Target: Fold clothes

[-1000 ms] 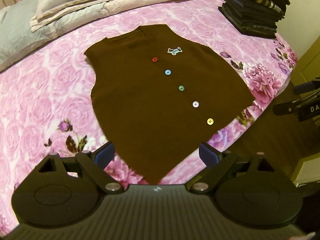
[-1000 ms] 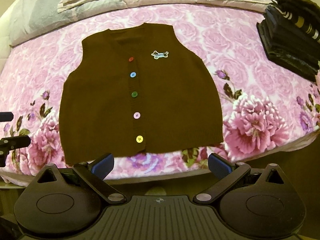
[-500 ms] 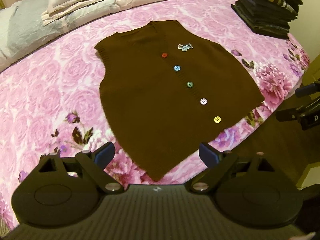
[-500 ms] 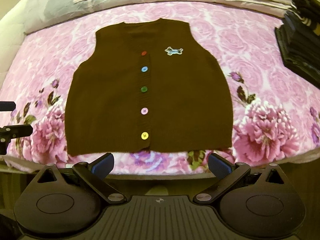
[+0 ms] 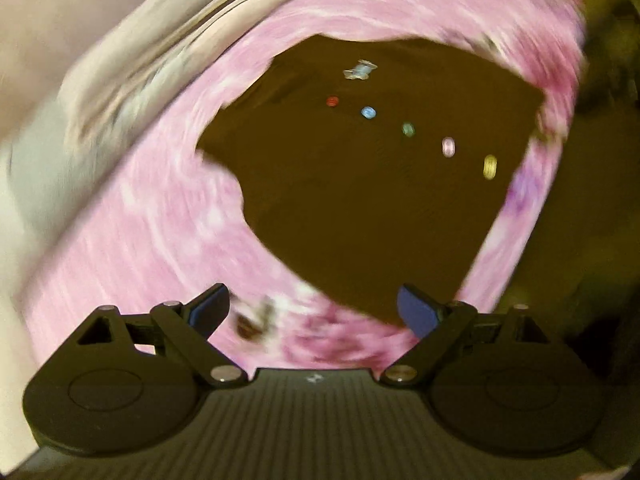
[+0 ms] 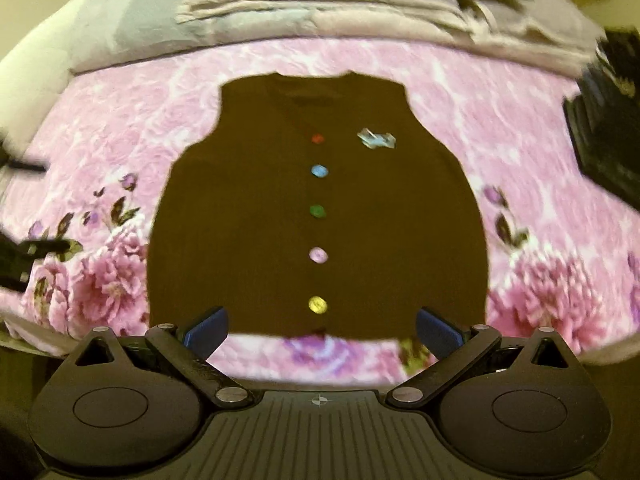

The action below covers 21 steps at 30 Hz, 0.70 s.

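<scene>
- Vest (image 6: 240, 220), dark brown, lies spread flat and face up on the bed (image 6: 500, 128), hem near the bed's front edge.
- Buttons run down its middle: red, blue, green (image 6: 318, 211), pink, yellow; a small pale patch (image 6: 376, 139) sits beside the top one.
- Right gripper (image 6: 320, 330) hovers at the hem, jaws wide, holding nothing.
- Left gripper (image 5: 312, 310) is over the vest's lower corner, jaws wide and empty; this view is blurred.
- Folded bedding (image 6: 320, 4) lies beyond the vest; a dark clothes stack (image 6: 608, 140) sits far right.

Dim warm yellowish indoor light, heavy swirling motion blur in the left wrist view, milder blur in the right, fisheye bending, dark vignetted corners
</scene>
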### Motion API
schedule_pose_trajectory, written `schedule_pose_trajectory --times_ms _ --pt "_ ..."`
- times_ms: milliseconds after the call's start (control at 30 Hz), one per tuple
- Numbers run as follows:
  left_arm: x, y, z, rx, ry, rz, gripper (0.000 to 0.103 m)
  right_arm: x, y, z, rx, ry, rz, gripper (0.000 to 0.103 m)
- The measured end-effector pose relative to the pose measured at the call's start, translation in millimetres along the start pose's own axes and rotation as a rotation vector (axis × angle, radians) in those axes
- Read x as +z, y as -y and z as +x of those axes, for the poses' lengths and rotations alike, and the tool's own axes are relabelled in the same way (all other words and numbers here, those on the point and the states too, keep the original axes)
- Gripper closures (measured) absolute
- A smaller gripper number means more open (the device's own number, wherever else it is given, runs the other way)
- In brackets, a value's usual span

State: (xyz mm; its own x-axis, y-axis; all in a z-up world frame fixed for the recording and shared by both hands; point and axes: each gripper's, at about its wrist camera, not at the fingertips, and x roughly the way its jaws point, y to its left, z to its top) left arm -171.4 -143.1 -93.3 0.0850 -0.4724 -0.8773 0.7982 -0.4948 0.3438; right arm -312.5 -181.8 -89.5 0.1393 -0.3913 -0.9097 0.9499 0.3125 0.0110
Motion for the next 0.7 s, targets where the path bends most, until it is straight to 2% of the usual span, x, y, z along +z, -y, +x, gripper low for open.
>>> schedule_pose_trajectory --times_ms 100,133,167,200,333,467,500,567,700 --pt "-15.3 -18.0 22.2 0.008 0.048 0.222 0.014 0.7 -30.1 7.1 -0.016 0.039 -0.031 0.003" --pt "-20.7 -25.7 32.6 0.003 0.068 0.280 0.014 0.3 -42.4 13.1 -0.021 0.040 -0.040 0.010" --pt "-25.7 -32.8 44.5 -0.004 0.079 0.328 0.016 -0.6 -54.1 21.1 -0.021 0.032 -0.047 0.030" --pt "-30.7 -39.8 56.6 -0.012 0.088 0.376 0.017 -1.5 -65.8 29.0 -0.022 0.025 -0.053 0.040" --pt "-47.4 -61.9 104.7 -0.042 0.148 0.546 0.019 -6.5 -113.1 67.3 -0.013 -0.010 -0.099 0.040" --pt "-61.4 -66.9 151.0 -0.070 0.218 0.729 0.023 -18.6 -155.9 116.3 0.013 -0.048 -0.166 0.041" --pt "-65.0 -66.5 162.3 -0.075 0.234 0.780 0.023 -21.5 -162.3 127.9 0.010 -0.060 -0.176 0.059" --pt "-70.8 -65.9 184.0 -0.080 0.265 0.875 0.023 -27.3 -175.0 151.1 0.005 -0.086 -0.195 0.081" --pt "-74.5 -67.1 221.8 -0.071 0.320 1.024 0.023 -34.9 -193.3 188.4 -0.022 -0.119 -0.224 0.080"
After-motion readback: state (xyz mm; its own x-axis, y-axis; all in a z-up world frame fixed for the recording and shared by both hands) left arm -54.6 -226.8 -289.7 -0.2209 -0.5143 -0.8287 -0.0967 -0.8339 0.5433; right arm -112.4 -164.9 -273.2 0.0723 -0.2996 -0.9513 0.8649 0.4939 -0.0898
